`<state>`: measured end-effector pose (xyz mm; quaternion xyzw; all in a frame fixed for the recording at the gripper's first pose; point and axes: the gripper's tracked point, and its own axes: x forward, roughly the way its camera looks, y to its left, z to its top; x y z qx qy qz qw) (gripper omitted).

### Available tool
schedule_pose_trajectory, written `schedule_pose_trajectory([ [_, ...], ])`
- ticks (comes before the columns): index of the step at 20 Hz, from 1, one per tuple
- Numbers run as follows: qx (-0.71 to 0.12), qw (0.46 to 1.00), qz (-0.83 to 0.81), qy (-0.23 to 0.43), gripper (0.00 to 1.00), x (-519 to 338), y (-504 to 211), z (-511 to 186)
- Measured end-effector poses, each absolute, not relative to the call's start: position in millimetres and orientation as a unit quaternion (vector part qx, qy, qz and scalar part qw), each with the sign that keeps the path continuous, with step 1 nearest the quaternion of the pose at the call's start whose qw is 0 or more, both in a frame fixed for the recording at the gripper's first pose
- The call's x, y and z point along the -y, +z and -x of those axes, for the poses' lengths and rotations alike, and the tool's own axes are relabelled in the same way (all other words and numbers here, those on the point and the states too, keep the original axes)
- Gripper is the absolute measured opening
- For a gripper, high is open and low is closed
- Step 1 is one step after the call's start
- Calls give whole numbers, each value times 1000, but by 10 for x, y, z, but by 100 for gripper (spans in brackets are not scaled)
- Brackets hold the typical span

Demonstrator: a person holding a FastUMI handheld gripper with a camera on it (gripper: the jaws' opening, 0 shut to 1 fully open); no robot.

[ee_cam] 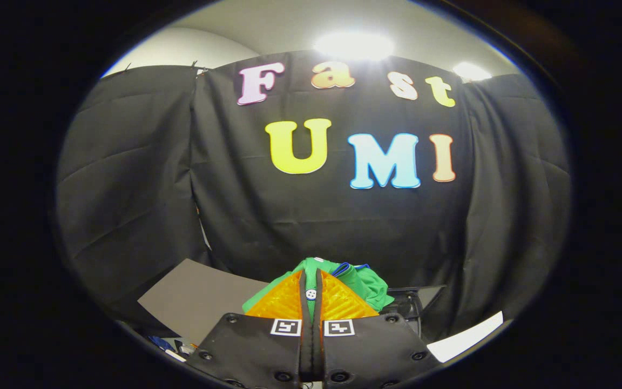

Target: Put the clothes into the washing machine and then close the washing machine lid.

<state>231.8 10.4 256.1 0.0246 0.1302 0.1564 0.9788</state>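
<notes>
- Jaws drawn almost fully together, only a thin dark slit left between them; gripper (311,294) raised well up and facing the booth's black cloth wall (343,216).
- Green garment (367,283) bunched just ahead of and around the fingertips, with a blue edge showing near its top; apparently pinched in the slit, though the actual contact point hidden behind the fingers, so a true two-sided hold cannot be confirmed.
- Step in hand, by judgement: carrying the clothes toward the washing machine. Best done by keeping the squeeze steady and avoiding any swing, since loose folds hanging to the right of the fingers could slip free or catch on something.
- Worth lifting enough for any trailing cloth to pass over the machine's rim before lowering; release only once the bulk sits inside the drum, so nothing drapes over the edge and blocks the lid.
- Washing machine itself not identifiable from here; a dark angular object (416,302) lies just right of the garment, possibly part of it or its lid, too unclear to say.
- A flat grey board (192,297) lies below and left of the fingers, its corner pointing toward the wall; a white strip (467,337) lies lower right; small clutter (168,346) near the board's near edge.
- Open room ample ahead up to the wall; tighter low down, near the board's edge and the dark object.
</notes>
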Motion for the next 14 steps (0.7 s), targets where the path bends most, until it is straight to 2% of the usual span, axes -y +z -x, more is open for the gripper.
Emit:
schedule_pose_trajectory([
  [7,-146,982,-36,114,1,568,2275,-2482],
  [14,-168,979,-46,106,1,871,1825,-2609],
])
